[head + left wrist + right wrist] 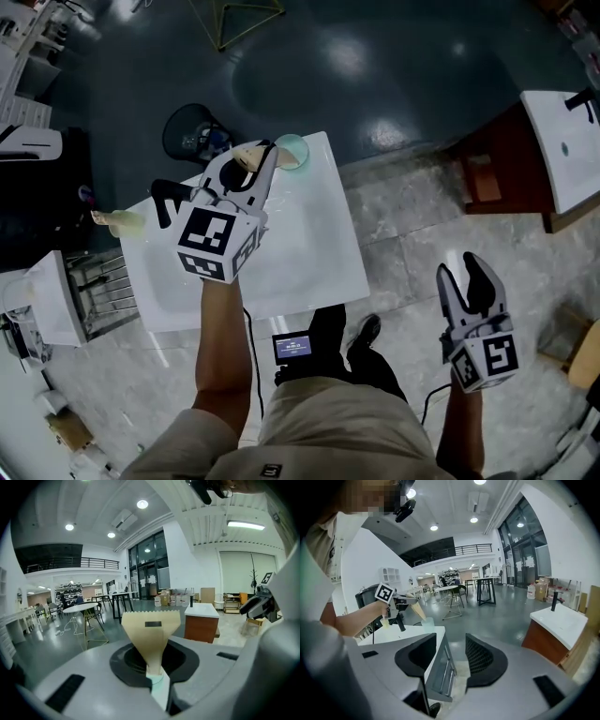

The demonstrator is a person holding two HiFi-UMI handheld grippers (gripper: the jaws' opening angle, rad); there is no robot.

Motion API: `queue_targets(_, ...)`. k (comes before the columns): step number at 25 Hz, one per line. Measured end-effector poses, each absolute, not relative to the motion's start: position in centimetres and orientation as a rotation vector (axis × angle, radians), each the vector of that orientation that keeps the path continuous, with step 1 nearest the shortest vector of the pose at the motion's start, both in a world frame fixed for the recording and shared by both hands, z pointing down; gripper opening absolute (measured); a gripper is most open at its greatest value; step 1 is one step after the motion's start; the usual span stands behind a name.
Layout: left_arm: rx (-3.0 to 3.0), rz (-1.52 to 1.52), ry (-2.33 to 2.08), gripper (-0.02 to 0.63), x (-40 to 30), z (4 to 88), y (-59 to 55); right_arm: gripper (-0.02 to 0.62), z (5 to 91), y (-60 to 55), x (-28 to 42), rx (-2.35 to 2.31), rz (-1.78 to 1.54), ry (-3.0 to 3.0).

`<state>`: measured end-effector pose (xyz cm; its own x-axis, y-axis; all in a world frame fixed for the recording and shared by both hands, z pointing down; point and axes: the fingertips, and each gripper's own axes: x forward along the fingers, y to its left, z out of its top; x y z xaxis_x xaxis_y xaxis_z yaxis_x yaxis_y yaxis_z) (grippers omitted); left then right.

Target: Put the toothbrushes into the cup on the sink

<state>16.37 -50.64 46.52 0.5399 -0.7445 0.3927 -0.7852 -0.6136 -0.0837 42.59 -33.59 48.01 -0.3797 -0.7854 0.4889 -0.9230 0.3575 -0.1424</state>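
Observation:
A white sink [309,262] fills the middle of the head view. At its far edge stands a pale green cup [292,150]. My left gripper [255,167] is shut on a toothbrush in a tan paper pack [246,157], held just left of the cup. In the left gripper view the toothbrush pack [151,630] sticks up between the jaws of that gripper [158,679]. A second toothbrush pack [117,221] lies at the sink's left edge. My right gripper [472,286] hangs open and empty over the floor at the right, far from the sink. The right gripper [452,656] view shows the cup [427,622] beyond it.
A black faucet [167,202] stands on the sink's left side. A black bin [192,131] sits on the floor behind the sink. Another white sink on a brown cabinet [561,141] stands at the far right. A small lit screen [292,347] is at the person's waist.

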Motion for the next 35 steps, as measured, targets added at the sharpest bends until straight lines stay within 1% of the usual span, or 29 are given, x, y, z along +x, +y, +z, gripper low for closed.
queue_targets(7,2.609,0.607,-1.304,0.032,15.4,50.7,-52.7,0.193,50.6,-34.7,41.1,1.469,0.626,-2.255)
queue_targets(17,2.567,0.604,-1.274,0.032,15.2,54.2,-54.2,0.193,53.0,-35.5,40.2,1.447,0.674,-2.227)
queue_targets(35,2.568,0.608,-1.222,0.034,15.5,56.1,-53.9,0.193,53.3,-35.9,39.3,1.436,0.672,-2.223)
